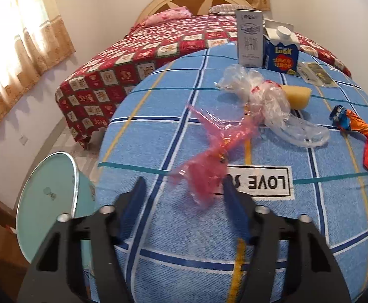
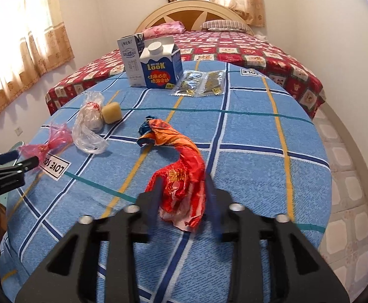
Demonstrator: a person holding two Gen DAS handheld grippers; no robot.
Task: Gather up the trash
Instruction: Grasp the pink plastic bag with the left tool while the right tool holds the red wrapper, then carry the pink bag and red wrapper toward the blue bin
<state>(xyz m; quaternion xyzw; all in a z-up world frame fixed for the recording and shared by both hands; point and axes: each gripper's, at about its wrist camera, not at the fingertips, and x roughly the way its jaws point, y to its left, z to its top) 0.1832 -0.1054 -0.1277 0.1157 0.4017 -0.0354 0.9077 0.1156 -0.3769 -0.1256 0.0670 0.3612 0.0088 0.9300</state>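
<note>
A crumpled pink plastic wrapper point(image 1: 204, 174) lies on the blue checked cloth. My left gripper point(image 1: 184, 181) is open around it; the wrapper sits by the right finger, with a gap to the left finger. A twisted red and orange wrapper point(image 2: 181, 176) lies between the fingers of my right gripper point(image 2: 184, 179), which is open. Its far end rests on the cloth. In the right wrist view the left gripper point(image 2: 22, 160) appears at the left edge beside the pink wrapper point(image 2: 50, 141).
A clear plastic bag point(image 1: 265, 96), a yellow block point(image 1: 297, 96), a blue carton point(image 1: 281, 50), a grey carton point(image 1: 249, 38) and clear sachets point(image 1: 315, 74) lie farther back. A teal bin point(image 1: 47, 202) stands off the table's left edge. A red-quilted bed point(image 1: 108, 80) is behind.
</note>
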